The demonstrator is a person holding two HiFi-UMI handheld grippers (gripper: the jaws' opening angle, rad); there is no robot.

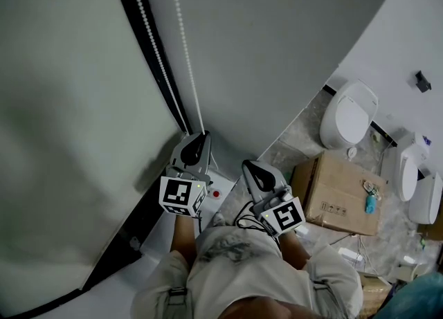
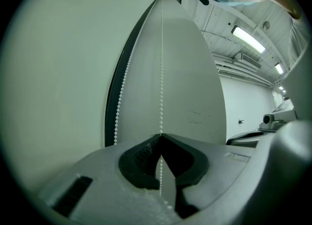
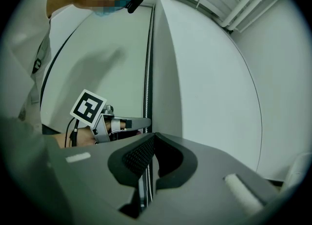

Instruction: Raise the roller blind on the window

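The pale grey-green fabric roller blind (image 1: pixel 69 103) fills the left of the head view, its top and lower end cut off. Just right of it a dark frame strip (image 1: pixel 140 16) runs alongside. Two strands of the white bead chain (image 2: pixel 161 72) hang there: one over the strip, one further from the blind. The left gripper (image 1: pixel 203 135) has its jaws clenched on that further strand. The right gripper (image 3: pixel 154 134), further still from the blind, has its jaws pressed together on nothing. Well away from the blind sit one brown cardboard box (image 1: pixel 336 189) and one white toilet (image 1: pixel 349 113); other white fixtures are partly cut off.
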